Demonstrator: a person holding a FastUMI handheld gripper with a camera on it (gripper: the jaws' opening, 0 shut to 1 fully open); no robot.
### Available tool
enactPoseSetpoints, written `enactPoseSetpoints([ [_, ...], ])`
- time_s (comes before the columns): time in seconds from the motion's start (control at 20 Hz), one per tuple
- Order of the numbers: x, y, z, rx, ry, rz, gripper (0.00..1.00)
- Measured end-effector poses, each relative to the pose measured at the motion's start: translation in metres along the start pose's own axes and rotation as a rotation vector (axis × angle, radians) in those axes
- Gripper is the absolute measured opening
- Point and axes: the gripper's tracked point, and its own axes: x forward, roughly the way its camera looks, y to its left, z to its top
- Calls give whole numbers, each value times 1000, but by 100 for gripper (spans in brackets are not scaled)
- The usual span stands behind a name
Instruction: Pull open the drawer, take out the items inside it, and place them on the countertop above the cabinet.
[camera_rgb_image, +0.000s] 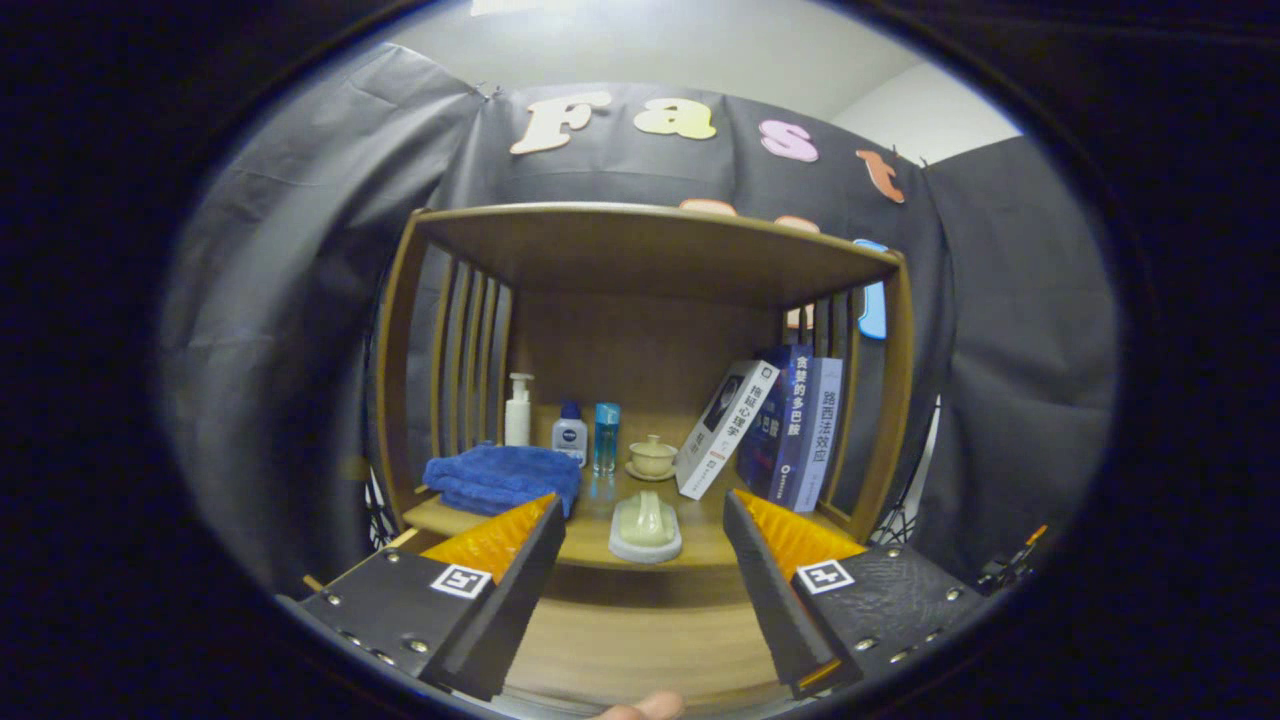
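My gripper (642, 500) is open, its fingers spread wide with nothing pressed between them. Just ahead of the fingertips, in line with the gap, a pale green ceramic piece on a whitish oval dish (645, 528) rests on the wooden countertop (712, 548), near its front edge. Below that edge comes a dark gap and then a light wooden surface (620, 640) between the fingers. I cannot tell whether that surface is the drawer's floor or its front. No item lies on it.
On the countertop behind the fingers lie a folded blue towel (500, 478), a white pump bottle (517, 410), a small blue-capped bottle (570, 432), a clear blue bottle (606, 436), a pale cup on a saucer (652, 458) and leaning books (790, 425). Slatted sides and a top board (650, 250) enclose them. A person's fingertip (645, 708) shows below.
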Motion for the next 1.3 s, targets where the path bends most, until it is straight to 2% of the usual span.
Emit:
enactPoseSetpoints([
  [0.25, -52, 16, -27, -5, -17, 53, 96],
  [0.55, -83, 16, -96, 92, 73, 29, 96],
  [0.95, -78, 9, -159, 161, 176, 10, 96],
  [1.05, -72, 12, -169, 176, 189, 19, 96],
  [1.3, -68, 6, -173, 186, 176, -17, 95],
])
